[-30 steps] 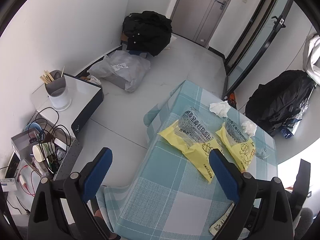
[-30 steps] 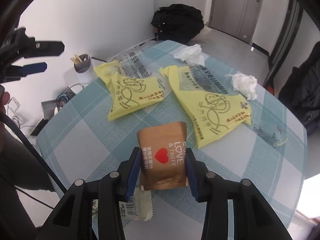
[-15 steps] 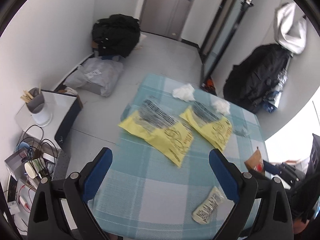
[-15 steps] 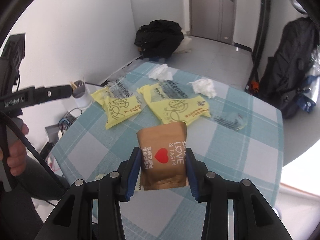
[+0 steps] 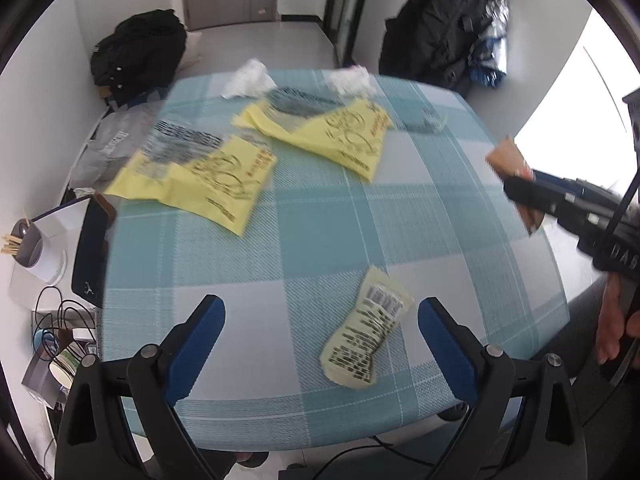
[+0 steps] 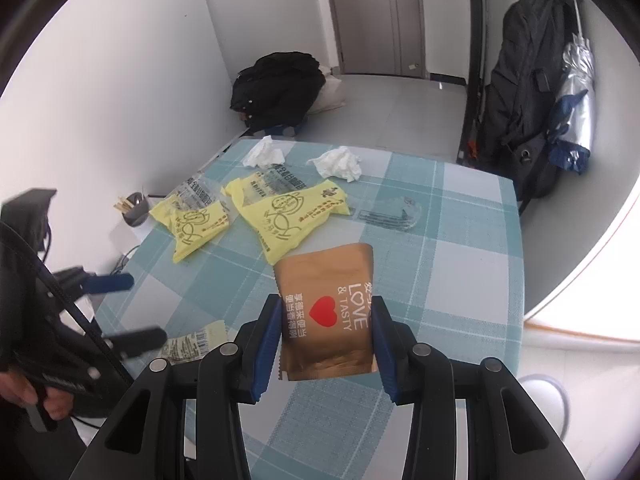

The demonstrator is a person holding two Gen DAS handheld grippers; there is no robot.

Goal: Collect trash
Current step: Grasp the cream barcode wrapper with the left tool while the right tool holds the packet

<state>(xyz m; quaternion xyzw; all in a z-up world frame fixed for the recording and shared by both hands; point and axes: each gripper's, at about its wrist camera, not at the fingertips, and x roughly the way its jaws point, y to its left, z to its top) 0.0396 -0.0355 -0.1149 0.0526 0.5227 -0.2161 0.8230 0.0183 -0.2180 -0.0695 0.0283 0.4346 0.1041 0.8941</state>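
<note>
You are clamping the brown pouch [image 6: 326, 316] in your right gripper [image 6: 325, 338] while your left gripper [image 5: 320, 334], jaws apart, is hovering above the pale wrapper [image 5: 366, 330].

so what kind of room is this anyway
Probably a small room in a flat or dorm: a table under a checked cloth, littered with wrappers, a black backpack on the tiled floor by a door, and a coat hanging up.
</note>
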